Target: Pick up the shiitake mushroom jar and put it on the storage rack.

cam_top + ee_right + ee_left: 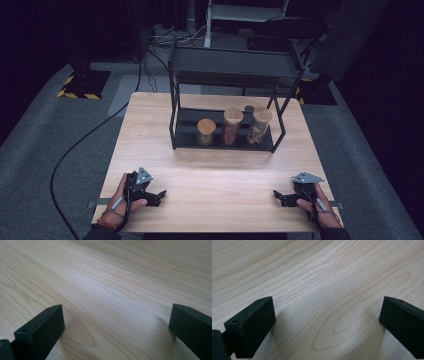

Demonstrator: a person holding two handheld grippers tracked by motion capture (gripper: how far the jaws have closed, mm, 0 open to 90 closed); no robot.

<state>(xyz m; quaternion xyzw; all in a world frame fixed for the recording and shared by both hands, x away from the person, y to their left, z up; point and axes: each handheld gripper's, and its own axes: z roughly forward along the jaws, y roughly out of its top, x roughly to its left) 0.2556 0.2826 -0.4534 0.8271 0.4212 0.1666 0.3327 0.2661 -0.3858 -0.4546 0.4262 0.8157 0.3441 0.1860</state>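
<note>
Three clear jars with wooden lids stand in a row on the lower shelf of a black metal rack (176,125): a short jar (206,131), a taller middle jar (232,126) and a right jar (260,124). My left gripper (161,195) rests low at the table's front left, open, with bare wood between its jaws. At the front right my right gripper (277,196) is open too, pointing inward. In the left gripper view the gripper (328,315) has its jaws spread wide over the wood grain. The right gripper (117,320) looks the same in its own view.
The wooden table (215,175) has bare wood between the two grippers and the rack. The rack's upper shelf (232,65) overhangs the jars. A small dark object (249,108) sits behind the jars. A black cable (75,150) runs across the grey floor at the left.
</note>
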